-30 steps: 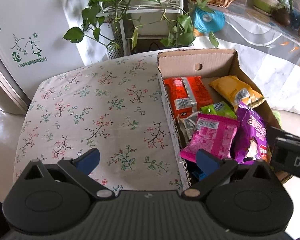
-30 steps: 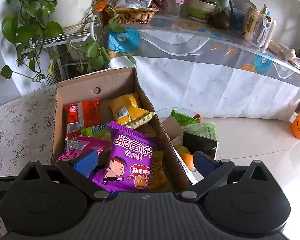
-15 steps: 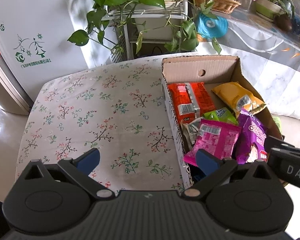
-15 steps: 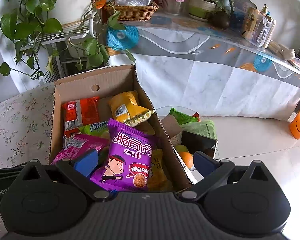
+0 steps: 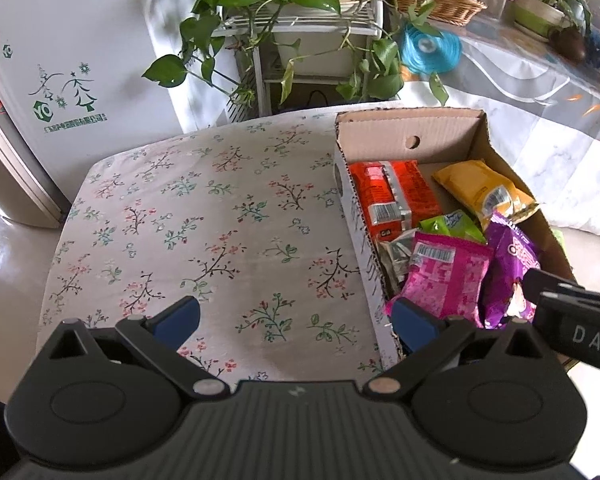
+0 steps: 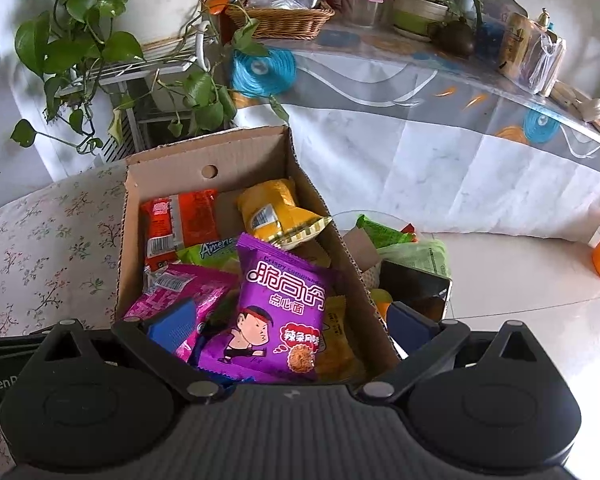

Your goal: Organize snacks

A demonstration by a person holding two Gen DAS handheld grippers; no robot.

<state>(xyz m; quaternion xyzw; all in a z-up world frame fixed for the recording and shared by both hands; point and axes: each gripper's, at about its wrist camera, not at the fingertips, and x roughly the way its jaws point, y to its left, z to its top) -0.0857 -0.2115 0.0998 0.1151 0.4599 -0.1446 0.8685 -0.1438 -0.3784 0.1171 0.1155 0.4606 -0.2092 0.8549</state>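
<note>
A cardboard box (image 5: 384, 124) (image 6: 244, 152) stands on the right end of a floral-cloth table (image 5: 204, 216). It holds several snack packs: an orange-red pack (image 5: 392, 196) (image 6: 180, 216), a yellow pack (image 5: 480, 188) (image 6: 272, 208), a green pack (image 5: 448, 224), a pink pack (image 5: 444, 276) (image 6: 180, 288) and a purple pack (image 5: 508, 268) (image 6: 284, 308). My left gripper (image 5: 296, 318) is open and empty above the cloth and the box's near left wall. My right gripper (image 6: 292, 326) is open and empty above the purple pack.
A plant stand with trailing green leaves (image 5: 300, 36) is behind the table, a white fridge (image 5: 60, 60) at left. A glass-topped counter (image 6: 440, 76) with a basket and pots runs at right. A bin with wrappers and a phone (image 6: 416, 284) sits beside the box.
Both grippers have drawn back and up a little from the box, so more of the table and the plant stand shows. Both stay open. The snacks have not moved.
</note>
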